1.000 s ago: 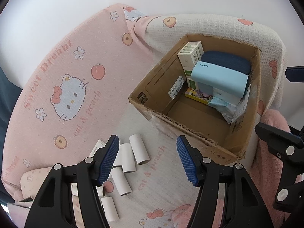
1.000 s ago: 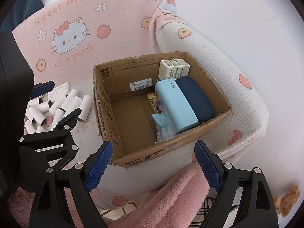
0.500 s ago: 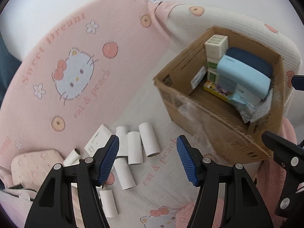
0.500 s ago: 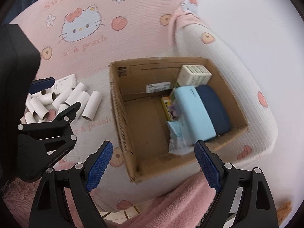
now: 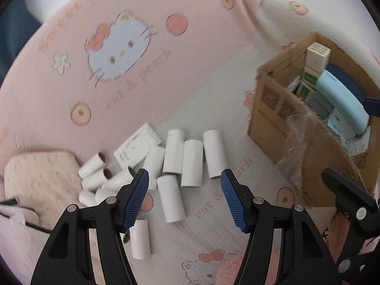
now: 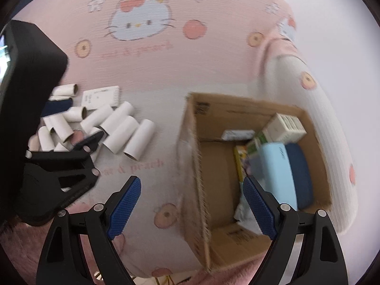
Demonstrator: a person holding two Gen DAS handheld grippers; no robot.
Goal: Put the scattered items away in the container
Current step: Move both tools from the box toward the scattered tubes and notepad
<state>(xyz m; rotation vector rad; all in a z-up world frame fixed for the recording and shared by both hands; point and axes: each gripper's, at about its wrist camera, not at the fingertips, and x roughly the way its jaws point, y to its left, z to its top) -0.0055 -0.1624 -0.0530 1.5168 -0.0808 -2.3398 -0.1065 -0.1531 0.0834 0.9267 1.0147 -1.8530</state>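
Cardboard tubes (image 5: 180, 163) lay scattered on the pink printed blanket (image 5: 142, 54), straight ahead of my left gripper (image 5: 184, 198) and just beyond its tips. That gripper was plainly the nearer one; my right gripper (image 6: 191, 207) sat over by the cardboard box (image 6: 192, 166), with the pile well off to its far left. Both grippers stood wide open, holding nothing.

Three tubes in the right part of the pile lay side by side, their long axes running near-to-far, roughly in line with my left fingers. So I judged the open jaws already lay across a tube's width. One more tube (image 5: 171, 198) lay nearer, between the blue pads, tilted slightly with its far end leaning left. The tubes at the left of the heap pointed every way, open ends showing, beside a white carton (image 5: 137, 147). The box stood to the right of the pile, partly filled along its far right side.
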